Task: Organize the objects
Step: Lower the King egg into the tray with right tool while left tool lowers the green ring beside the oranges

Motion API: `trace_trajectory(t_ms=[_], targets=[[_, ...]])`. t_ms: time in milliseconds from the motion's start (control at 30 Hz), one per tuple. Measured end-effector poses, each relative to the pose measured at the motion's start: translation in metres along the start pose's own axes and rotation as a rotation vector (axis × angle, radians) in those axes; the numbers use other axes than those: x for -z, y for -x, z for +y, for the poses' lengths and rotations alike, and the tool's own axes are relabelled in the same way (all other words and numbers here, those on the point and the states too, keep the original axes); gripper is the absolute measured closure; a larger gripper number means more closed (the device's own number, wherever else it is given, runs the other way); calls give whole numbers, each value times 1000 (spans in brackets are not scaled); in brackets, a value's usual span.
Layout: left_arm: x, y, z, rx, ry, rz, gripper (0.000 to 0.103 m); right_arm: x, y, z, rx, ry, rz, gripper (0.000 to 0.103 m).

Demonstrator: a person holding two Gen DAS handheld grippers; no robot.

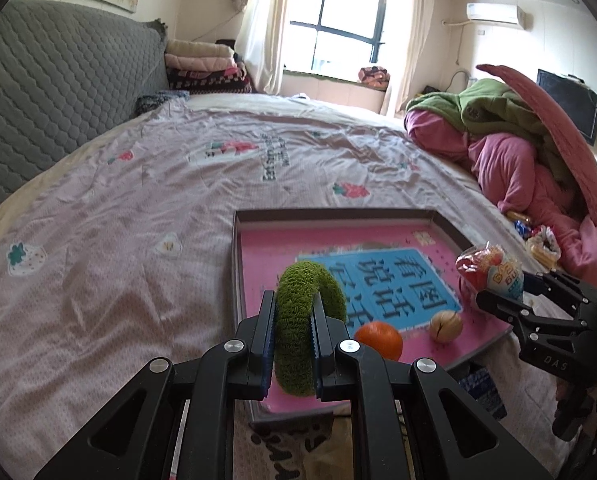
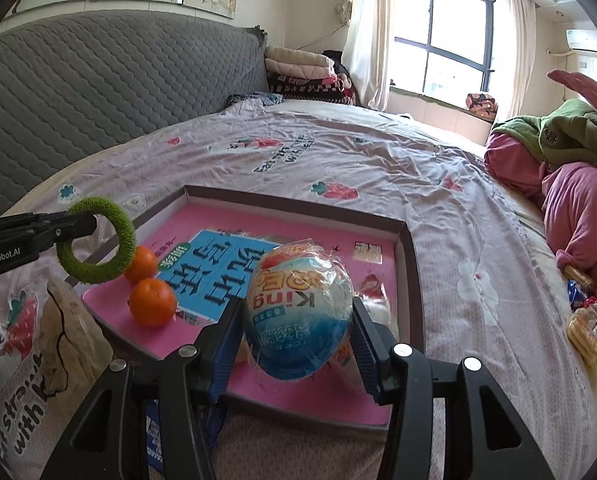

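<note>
My left gripper [image 1: 293, 312] is shut on a fuzzy green ring [image 1: 310, 320], held above the near left corner of a shallow pink-lined box tray [image 1: 334, 214]; the ring also shows in the right wrist view [image 2: 98, 240]. My right gripper [image 2: 296, 316] is shut on a wrapped egg-shaped toy [image 2: 298, 312], held over the tray's [image 2: 408, 264] near side; the egg also shows in the left wrist view [image 1: 488, 272]. In the tray lie two oranges [image 2: 152, 302], one [image 1: 378, 339] seen by the left wrist, and a walnut [image 1: 445, 326].
The tray rests on a bed with a strawberry-print cover [image 1: 138, 200]. A heap of pink and green bedding [image 1: 518, 140] lies at the right, with snack packets [image 2: 588, 320] beside it. A grey quilted headboard [image 1: 58, 92] stands at the left.
</note>
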State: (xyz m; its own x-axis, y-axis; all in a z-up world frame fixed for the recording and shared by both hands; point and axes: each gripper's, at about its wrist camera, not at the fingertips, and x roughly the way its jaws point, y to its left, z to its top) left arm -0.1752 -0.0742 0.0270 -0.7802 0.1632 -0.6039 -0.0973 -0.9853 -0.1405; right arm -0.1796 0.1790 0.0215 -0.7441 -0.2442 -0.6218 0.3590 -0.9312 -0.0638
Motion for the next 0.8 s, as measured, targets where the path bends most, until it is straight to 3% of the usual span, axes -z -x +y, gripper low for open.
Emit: trace_trajectory(t_ms=[233, 800], targets=[[9, -10, 0, -7, 2, 56, 88, 4, -1, 5, 12, 22, 17, 51], [16, -28, -2, -12, -15, 90, 88, 14, -15, 7, 25, 31, 88, 51]])
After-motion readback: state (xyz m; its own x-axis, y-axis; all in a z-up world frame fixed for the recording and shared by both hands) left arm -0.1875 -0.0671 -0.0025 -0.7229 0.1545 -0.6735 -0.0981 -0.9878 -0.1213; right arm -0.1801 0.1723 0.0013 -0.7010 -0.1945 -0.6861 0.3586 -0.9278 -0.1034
